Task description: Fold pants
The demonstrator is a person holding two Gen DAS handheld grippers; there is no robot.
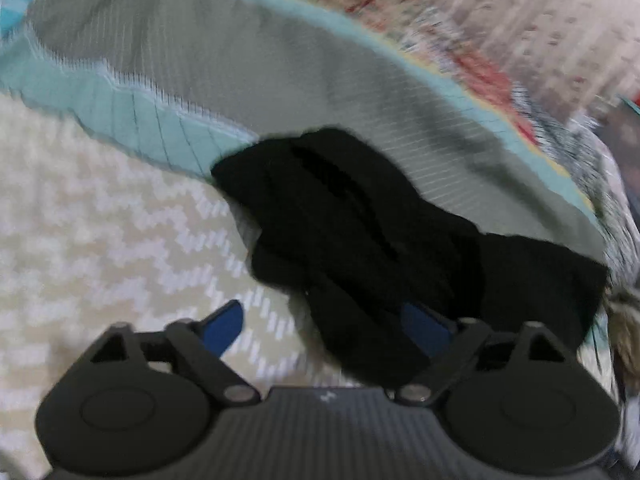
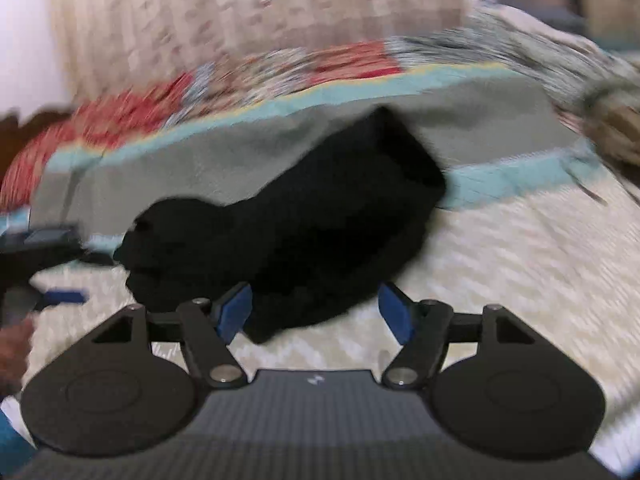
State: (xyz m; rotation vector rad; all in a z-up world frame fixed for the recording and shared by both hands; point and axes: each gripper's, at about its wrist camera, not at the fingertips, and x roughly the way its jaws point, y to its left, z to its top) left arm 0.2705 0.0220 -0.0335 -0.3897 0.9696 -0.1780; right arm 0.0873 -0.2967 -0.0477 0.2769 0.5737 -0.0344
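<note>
Your black pants (image 1: 380, 232) lie bunched on the bed, half on the cream cover (image 1: 100, 220), half on the grey blanket (image 1: 224, 60). Your left gripper (image 1: 324, 324) stands partly spread, pants cloth between its blue pads, though blur hides whether they press. Your right gripper (image 2: 316, 312) gapes likewise at the pants' near edge, gripping nothing. Only the right view shows your other gripper at the left edge.
</note>
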